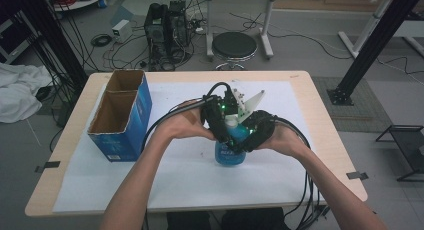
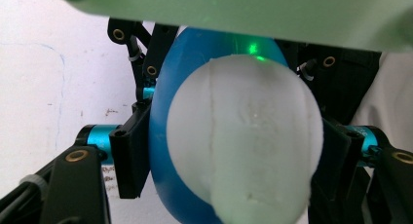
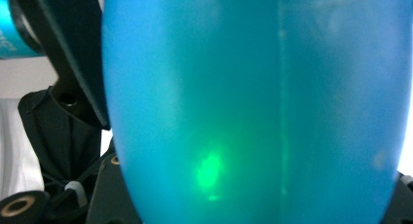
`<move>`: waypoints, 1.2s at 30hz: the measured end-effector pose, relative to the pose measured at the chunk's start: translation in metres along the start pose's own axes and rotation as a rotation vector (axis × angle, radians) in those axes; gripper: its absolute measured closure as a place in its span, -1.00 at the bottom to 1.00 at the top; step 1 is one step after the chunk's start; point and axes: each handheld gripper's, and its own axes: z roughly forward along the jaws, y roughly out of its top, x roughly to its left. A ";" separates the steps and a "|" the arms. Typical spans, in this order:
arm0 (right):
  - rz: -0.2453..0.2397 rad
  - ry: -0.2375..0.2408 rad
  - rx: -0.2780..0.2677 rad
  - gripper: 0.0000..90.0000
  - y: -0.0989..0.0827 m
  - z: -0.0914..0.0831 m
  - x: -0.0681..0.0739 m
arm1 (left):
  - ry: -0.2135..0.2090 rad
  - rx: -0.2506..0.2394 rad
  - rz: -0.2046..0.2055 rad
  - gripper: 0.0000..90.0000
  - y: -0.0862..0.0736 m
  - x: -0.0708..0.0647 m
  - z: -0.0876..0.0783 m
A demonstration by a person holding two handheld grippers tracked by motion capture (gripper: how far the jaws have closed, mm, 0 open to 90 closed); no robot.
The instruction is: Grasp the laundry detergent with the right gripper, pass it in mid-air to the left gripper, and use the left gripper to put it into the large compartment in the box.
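A blue bottle (image 1: 229, 154) with a white cap (image 2: 243, 141) stands upright at the middle of the white sheet. My left gripper (image 1: 223, 124) comes down over its top. In the left gripper view the cap sits between the two black pads (image 2: 130, 156), which touch the bottle on both sides. My right gripper (image 1: 251, 136) is shut on the bottle's body from the right. In the right gripper view the blue body (image 3: 253, 107) presses against one black finger (image 3: 73, 53); the other finger is hidden. A green light glints on the plastic.
An open blue cardboard box (image 1: 120, 121) with two compartments stands at the table's left. A white sheet (image 1: 170, 175) covers most of the wooden table (image 1: 320, 135). Cables trail off the front right edge. A stool (image 1: 234, 46) stands beyond the far edge.
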 end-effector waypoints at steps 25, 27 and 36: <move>0.032 0.005 -0.008 -0.02 0.000 0.001 0.002 | 0.019 -0.008 -0.011 -0.16 -0.001 0.000 0.001; 0.035 0.007 -0.009 -0.02 0.000 0.001 0.003 | 0.017 -0.014 -0.011 -0.16 -0.001 0.000 0.000; 0.021 0.003 -0.023 -0.03 -0.002 0.002 0.002 | 0.019 -0.005 -0.001 -0.15 -0.001 0.000 0.001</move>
